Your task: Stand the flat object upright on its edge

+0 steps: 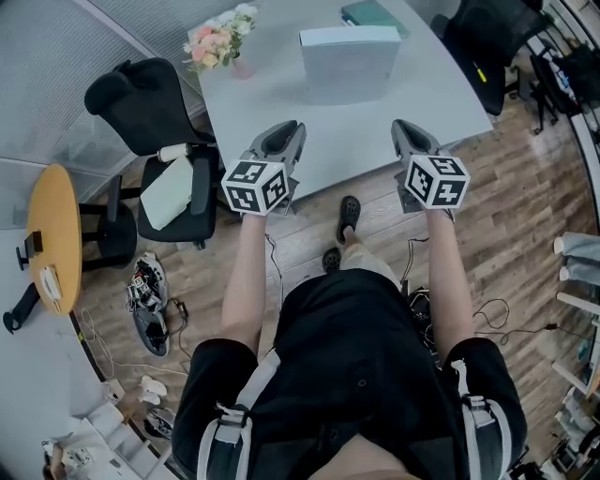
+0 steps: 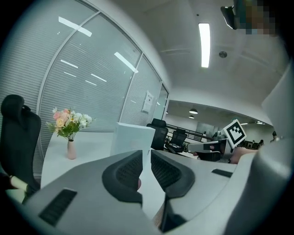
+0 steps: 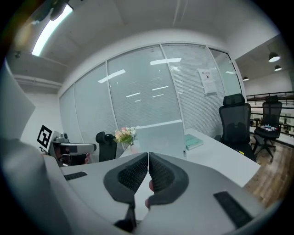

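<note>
Head view: the pale blue flat rectangular box (image 1: 350,62) stands upright on the white counter (image 1: 272,103), well ahead of both tools. Nothing's held: the left hand-held gripper (image 1: 292,129) has its jaws barely apart, and the right hand-held gripper (image 1: 401,127) is clenched empty.

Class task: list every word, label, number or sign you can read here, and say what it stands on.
No text is legible.
Notice on the glass wall: print too small to read.
Teal book: no words readable on its cover.
Left marker cube and right marker cube: square patterns only, no letters.
</note>
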A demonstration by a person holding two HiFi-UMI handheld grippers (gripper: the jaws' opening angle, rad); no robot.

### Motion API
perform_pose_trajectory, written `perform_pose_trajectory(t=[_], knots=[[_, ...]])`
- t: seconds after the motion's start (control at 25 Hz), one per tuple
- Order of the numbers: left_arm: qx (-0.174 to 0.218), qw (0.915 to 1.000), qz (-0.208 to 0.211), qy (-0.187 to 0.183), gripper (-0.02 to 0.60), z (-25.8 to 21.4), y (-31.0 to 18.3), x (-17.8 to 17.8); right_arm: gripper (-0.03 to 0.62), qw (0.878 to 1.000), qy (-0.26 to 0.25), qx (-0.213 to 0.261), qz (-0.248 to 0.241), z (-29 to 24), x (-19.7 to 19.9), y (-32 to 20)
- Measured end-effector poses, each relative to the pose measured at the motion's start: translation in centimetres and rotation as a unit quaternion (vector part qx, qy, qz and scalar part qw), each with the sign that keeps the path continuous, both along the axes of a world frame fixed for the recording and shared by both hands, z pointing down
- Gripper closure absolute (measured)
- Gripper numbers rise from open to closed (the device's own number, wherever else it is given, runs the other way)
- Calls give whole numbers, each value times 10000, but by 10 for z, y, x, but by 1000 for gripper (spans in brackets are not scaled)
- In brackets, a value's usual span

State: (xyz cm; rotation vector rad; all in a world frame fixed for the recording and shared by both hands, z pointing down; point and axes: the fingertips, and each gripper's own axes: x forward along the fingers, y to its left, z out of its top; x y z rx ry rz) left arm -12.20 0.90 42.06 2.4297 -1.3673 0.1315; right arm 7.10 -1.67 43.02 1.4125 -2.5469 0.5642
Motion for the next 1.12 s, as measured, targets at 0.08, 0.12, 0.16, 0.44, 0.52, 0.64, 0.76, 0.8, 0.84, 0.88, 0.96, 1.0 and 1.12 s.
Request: perform_pose_trajectory(t=[0.08,0.12,0.16,0.44,0.52,0.64,0.76,0.8,0.84,0.88,0.96,1.0,1.12], knots=[[89,9999,-20,44,518,-7,17,-3,576,9999,-67,139,-2,-14,-4,19],[144,9999,-30,83,523,-11,23,-4,577,9997,-97,226,-15,-22,-6,27],[206,9997,-38,125,526,-17,29,-4,577,9994,-125,320,-26,-30,-8,34],[644,9976,-168,180,552,-46,60,-3,577,9948,-364,945,-107,-81,-8,70],[687,9975,-149,121,554,-49,66,-2,579,9934,-417,1057,-164,-90,-8,77],[764,9969,-131,93,555,-58,71,-1,579,9906,-432,1273,-247,-104,-11,86],[843,9962,-56,232,555,-68,78,7,580,9896,-470,1336,-252,-111,-6,96],[876,9958,-31,248,555,-70,79,11,580,9898,-466,1327,-239,-112,-4,98],[915,9955,-14,246,555,-72,81,14,580,9899,-460,1320,-226,-113,-1,100],[953,9952,1,236,555,-73,81,16,580,9900,-458,1317,-219,-113,0,101],[976,9950,43,222,557,-71,82,21,580,9900,-447,1324,-212,-113,2,105],[958,9951,74,209,557,-70,83,24,580,9900,-423,1330,-200,-113,3,107],[923,9954,181,157,557,-66,87,32,580,9905,-353,1318,-150,-108,7,115]])
